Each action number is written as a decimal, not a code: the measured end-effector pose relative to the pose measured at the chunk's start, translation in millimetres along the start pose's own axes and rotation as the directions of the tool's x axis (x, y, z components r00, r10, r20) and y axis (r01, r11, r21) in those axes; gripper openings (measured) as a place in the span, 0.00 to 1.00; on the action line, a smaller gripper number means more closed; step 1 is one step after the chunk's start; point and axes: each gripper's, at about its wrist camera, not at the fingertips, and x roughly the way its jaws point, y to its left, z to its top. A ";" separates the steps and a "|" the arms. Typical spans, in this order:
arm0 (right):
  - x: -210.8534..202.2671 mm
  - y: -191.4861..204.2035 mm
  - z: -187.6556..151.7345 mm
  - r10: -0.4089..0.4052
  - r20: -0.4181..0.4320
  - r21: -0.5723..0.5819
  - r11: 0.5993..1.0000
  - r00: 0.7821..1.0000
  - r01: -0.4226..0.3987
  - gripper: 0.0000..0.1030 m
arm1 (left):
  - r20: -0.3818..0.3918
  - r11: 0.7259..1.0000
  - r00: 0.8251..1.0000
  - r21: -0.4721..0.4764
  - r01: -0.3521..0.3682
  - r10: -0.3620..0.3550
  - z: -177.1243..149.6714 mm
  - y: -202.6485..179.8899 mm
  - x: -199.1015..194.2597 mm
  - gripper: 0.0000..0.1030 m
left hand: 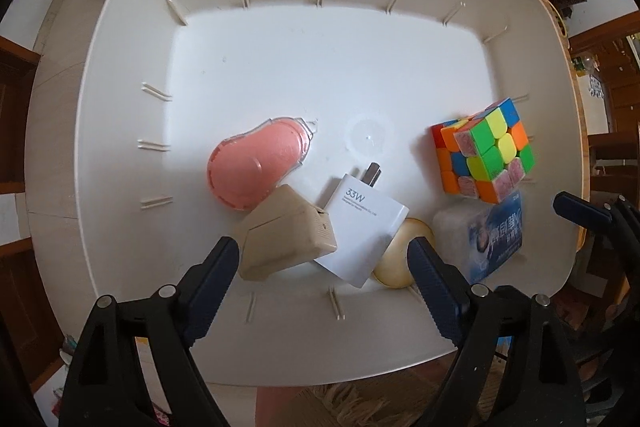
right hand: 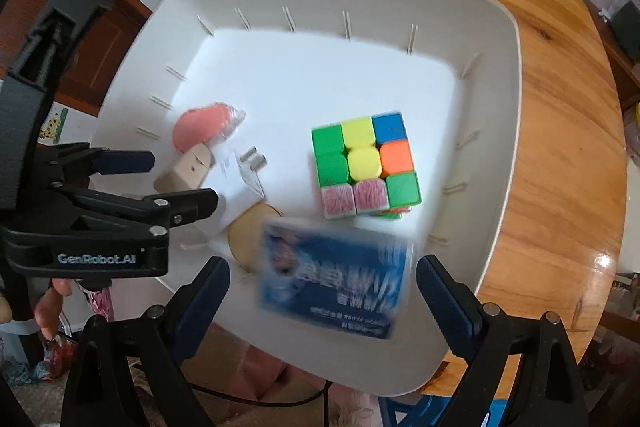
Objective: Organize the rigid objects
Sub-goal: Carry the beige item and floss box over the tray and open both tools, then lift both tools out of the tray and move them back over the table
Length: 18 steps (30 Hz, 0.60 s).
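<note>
Because the white 33W charger (left hand: pixel 362 227) lies tilted on a beige block (left hand: pixel 286 237) and a round wooden disc (left hand: pixel 400 259) in the white bin (left hand: pixel 120 67), light, rigid and slick-sided, its flat flanks look best for the left gripper (left hand: pixel 324 259), wide open and empty above it, while the right gripper (right hand: pixel 323 277), likewise open, hangs over a blue packet (right hand: pixel 332 275).

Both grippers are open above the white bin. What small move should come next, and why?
Probably lift the left hand-held gripper straight up out of the white bin. Its jaws stand open around the beige block and the white charger without pressing them, so both look released. The right hand-held gripper is open too, above the blue packet.
</note>
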 end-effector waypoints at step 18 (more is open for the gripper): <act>-28.1 7.3 6.6 -0.066 0.084 -0.051 0.996 0.994 0.070 0.92 | 0.083 1.000 0.997 0.004 -0.009 0.009 1.3 -10.1 -34.0 0.86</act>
